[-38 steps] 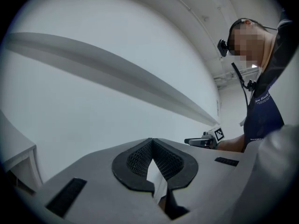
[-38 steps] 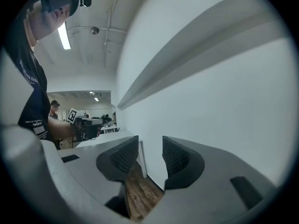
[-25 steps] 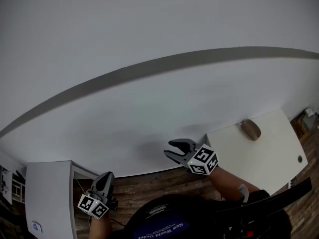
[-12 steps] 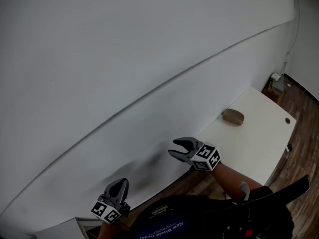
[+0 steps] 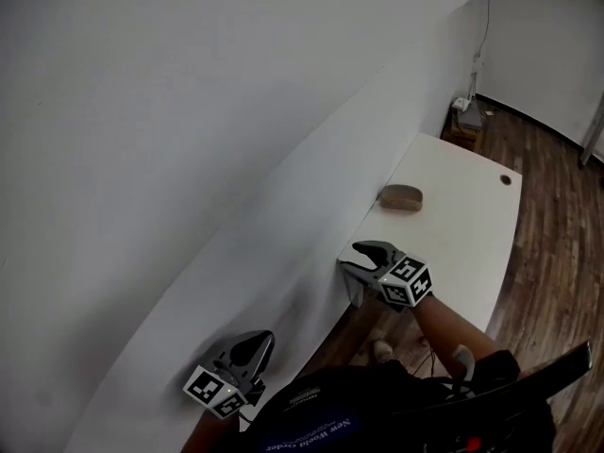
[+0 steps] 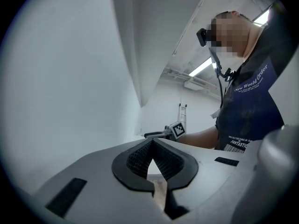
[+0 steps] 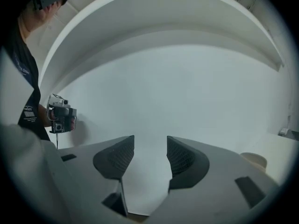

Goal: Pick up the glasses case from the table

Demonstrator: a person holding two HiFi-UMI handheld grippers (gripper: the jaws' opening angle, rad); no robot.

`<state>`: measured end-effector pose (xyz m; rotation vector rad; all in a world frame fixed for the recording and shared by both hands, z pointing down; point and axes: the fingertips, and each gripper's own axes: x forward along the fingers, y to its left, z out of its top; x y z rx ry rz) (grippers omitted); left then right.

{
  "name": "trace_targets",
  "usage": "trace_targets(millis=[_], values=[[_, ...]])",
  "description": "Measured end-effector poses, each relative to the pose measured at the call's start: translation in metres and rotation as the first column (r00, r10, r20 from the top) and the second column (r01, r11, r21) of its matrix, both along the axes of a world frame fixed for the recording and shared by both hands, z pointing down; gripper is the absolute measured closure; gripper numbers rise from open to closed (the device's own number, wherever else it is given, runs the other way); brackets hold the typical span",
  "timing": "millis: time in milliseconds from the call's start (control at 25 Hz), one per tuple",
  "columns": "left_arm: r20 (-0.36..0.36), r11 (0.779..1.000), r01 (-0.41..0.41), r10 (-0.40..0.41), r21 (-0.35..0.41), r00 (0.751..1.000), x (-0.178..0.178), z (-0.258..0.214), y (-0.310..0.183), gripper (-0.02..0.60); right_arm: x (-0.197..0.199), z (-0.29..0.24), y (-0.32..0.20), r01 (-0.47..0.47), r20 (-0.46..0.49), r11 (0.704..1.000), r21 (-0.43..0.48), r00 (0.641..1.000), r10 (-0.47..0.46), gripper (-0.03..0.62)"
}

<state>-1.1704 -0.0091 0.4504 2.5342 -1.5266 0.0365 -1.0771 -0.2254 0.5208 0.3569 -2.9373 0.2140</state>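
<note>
The brown glasses case (image 5: pixel 401 197) lies on the white table (image 5: pixel 472 234) close to the wall; in the right gripper view the glasses case (image 7: pixel 254 160) peeks out at the far right. My right gripper (image 5: pixel 349 257) hovers short of the table's near end, apart from the case. Its jaws are opening with nothing between them, and in its own view the right gripper (image 7: pixel 150 148) faces the bare wall. My left gripper (image 5: pixel 266 339) is low at the left, away from the table. In its own view the left gripper (image 6: pixel 150 143) is shut and holds nothing.
A white wall (image 5: pixel 189 111) runs along the left of everything. Wooden floor (image 5: pixel 557 253) lies to the right of the table. A small box with a cable (image 5: pixel 469 111) sits on the floor past the table's far end. The table has a round cable hole (image 5: pixel 505 180).
The head view has swung right, bringing the table and case from the right edge toward the middle. Both grippers moved rightward along the wall. The right gripper's jaws have spread wider.
</note>
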Motion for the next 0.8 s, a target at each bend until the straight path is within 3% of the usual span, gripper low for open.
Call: trace_targets(millis=[240,480,800], values=[[0.009,0.999,-0.042,0.042,-0.001,0.999,0.051,0.013,-0.116,0.580,0.081,0.034,-0.107,-0.075,-0.020,0.997,-0.022,0.997,0.074,0.411],[0.033,0.998,-0.062,0.063,-0.021,0.997,0.102,0.011,-0.235,0.580,0.143,0.052,-0.225,-0.087,-0.121,0.996,0.020,0.989,0.089,0.396],[0.062,0.991,-0.111,0.116,-0.068,0.991,0.132,0.043,-0.330,0.579,0.159,0.114,-0.318,-0.057,-0.275,0.998,0.033,0.959,0.064,0.365]])
